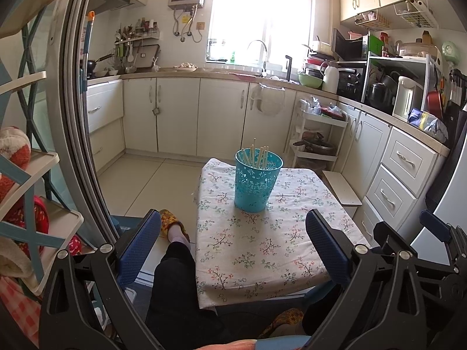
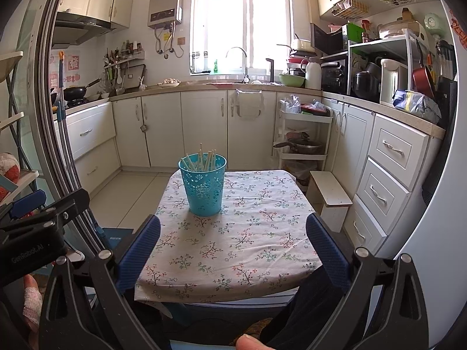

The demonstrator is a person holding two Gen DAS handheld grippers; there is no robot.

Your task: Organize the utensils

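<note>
A teal perforated cup [image 1: 256,185] stands upright toward the far side of a small table with a floral cloth [image 1: 262,250]. Several pale chopsticks [image 1: 258,154] stick up out of it. My left gripper [image 1: 233,245] hangs open over the table's near edge, well short of the cup, with nothing between its blue pads. The right wrist view shows the same cup [image 2: 202,185] and chopsticks [image 2: 201,157] on the cloth [image 2: 233,248]. My right gripper [image 2: 233,245] is open too, held back from the cup and holding nothing.
A person's dark-trousered legs [image 1: 175,285] and slippered foot [image 1: 172,223] sit left of the table. A white stool [image 2: 331,195], a white trolley [image 2: 303,137] and drawer cabinets [image 2: 388,172] stand to the right. Shelving [image 1: 29,175] and a door frame [image 1: 78,116] crowd the left.
</note>
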